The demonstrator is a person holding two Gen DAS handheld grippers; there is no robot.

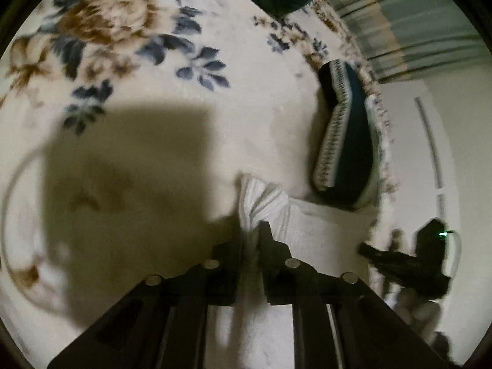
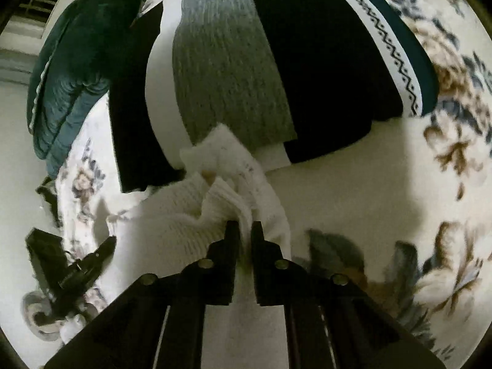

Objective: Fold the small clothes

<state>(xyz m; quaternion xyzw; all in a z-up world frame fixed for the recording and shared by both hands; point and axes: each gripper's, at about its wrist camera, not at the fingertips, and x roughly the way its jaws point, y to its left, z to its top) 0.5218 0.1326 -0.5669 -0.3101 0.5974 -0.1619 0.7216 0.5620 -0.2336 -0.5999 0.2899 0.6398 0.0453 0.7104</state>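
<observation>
Left gripper [image 1: 249, 230] pinches bunched edge of white ribbed knit garment [image 1: 264, 203]; right gripper [image 2: 244, 230] clamps its other end, fabric crumpled w/ soft folds btwn the fingers. Garment lies on floral blanket [image 1: 129, 46], just in front of the folded stack [image 2: 227, 70]: grey knit over white & black pieces. Teal cushion [image 2: 64, 70] left of stack.

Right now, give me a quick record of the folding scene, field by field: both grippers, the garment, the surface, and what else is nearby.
left hand-held gripper: shut on white knit garment
right hand-held gripper: shut on white knit garment
white knit garment: ribbed, bunched between both grippers
surface: cream floral blanket
stack behind garment: grey knit piece on dark folded clothes
also nearby: teal cushion
fold progress: cannot tell
</observation>
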